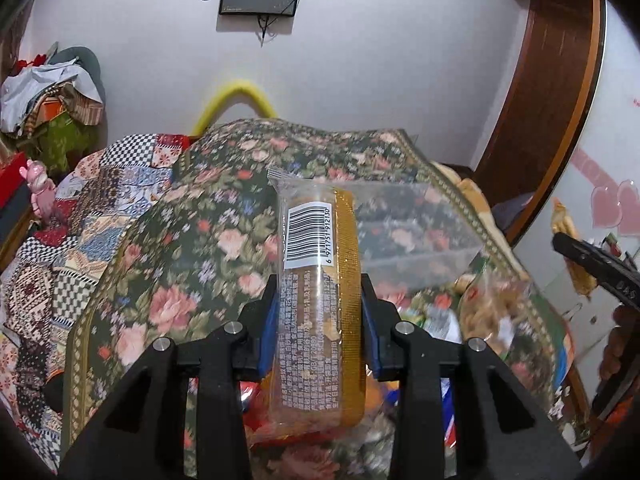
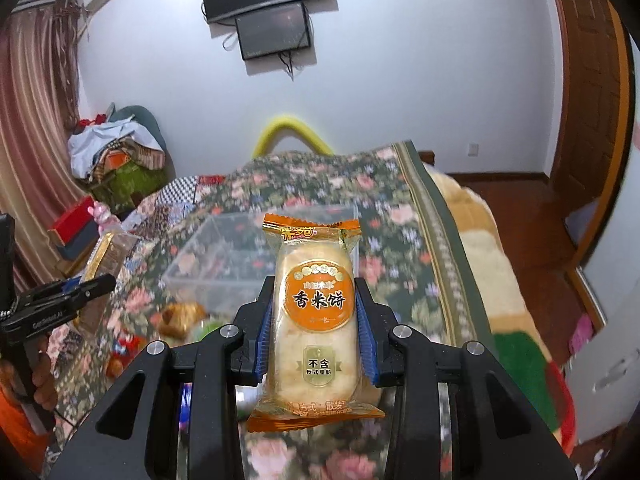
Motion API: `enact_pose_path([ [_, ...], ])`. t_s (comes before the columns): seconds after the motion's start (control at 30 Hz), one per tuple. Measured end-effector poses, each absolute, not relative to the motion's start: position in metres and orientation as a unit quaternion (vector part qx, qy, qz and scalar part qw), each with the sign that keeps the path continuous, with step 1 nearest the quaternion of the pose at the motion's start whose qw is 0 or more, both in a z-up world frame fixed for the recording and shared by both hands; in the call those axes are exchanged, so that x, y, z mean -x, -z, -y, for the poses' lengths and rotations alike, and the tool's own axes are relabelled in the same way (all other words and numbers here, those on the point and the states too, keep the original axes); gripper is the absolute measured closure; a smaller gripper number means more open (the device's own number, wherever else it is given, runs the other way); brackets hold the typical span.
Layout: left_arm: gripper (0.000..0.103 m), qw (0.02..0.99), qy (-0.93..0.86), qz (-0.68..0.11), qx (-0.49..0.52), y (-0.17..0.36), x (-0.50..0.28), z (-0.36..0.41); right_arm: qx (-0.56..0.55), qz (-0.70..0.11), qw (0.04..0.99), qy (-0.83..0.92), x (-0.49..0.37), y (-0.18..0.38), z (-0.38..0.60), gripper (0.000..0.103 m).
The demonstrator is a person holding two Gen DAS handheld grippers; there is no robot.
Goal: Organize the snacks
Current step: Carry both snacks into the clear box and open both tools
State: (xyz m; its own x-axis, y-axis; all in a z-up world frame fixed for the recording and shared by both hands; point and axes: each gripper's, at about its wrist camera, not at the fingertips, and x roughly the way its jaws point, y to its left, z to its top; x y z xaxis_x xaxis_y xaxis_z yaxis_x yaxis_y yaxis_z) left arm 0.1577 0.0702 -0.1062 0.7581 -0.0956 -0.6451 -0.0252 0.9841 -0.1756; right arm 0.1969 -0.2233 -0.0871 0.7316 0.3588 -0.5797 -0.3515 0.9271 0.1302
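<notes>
L gripper [image 1: 318,316]: pinching gold barcode snack pack [image 1: 318,300]. R gripper [image 2: 316,328]: pinching orange rice-cracker pack [image 2: 314,320]. Clear plastic bin [image 2: 224,256] on floral bedspread [image 2: 400,248], mid-bed.

Both snack packs glossy plastic film: gold pack [image 1: 320,300] clear-backed, rice cracker pack [image 2: 316,320] orange-printed. Storage box [image 2: 240,256] clear smooth plastic. Gripper fingers [image 2: 366,336] matt black plastic, blue ribbed pads. Bedspread [image 1: 192,248] woven floral cloth.

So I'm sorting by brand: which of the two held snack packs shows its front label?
The rice cracker pack in the right gripper; the pack in the left gripper shows its barcode back.
</notes>
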Motion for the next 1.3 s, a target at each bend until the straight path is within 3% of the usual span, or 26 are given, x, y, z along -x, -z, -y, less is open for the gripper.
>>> enact_pose_path([
  [0.57, 0.068, 0.94, 0.022, -0.331, 0.078, 0.083, -0.245, -0.054, 0.007, -0.316, 0.923, -0.219, -0.265, 0.085, 0.184, 0.07],
  [1.3, 0.068, 0.892, 0.034, -0.449, 0.049, 0.167, -0.345, -0.052, 0.091, -0.468, 0.848, -0.231, -0.345, 0.156, 0.148, 0.07],
])
